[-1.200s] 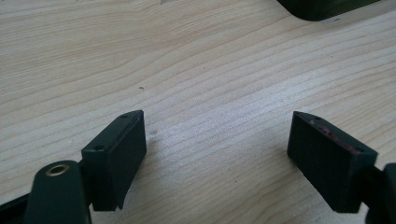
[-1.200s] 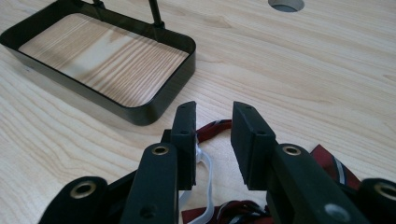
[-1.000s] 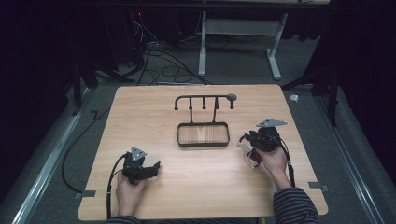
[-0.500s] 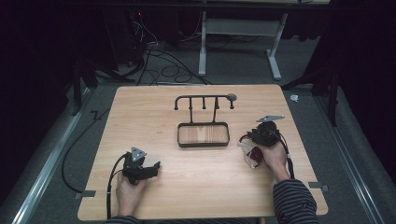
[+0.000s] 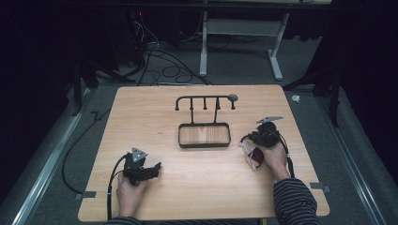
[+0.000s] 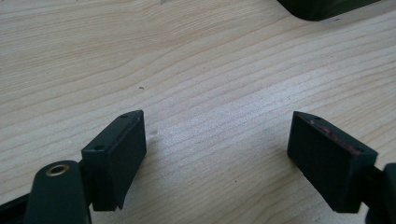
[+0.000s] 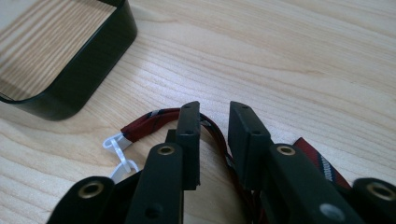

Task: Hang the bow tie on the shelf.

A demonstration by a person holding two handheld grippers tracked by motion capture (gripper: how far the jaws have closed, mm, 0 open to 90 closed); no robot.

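Observation:
A dark red striped strap with a white plastic clip lies on the wooden table at the right. My right gripper sits low over it, jaws nearly together with the strap running between them. From above, the right gripper points left and the strap lies partly under the person's hand. My left gripper rests near the front left of the table. Its jaws stand wide open over bare wood.
A black hook rack rises from a black-rimmed tray at the table's middle. The tray wall is just left of the strap. The tray's corner lies far ahead of the left gripper. Cables lie on the floor beyond.
The right hand and gripper have shifted slightly left and forward over the strap. The left gripper has stayed put.

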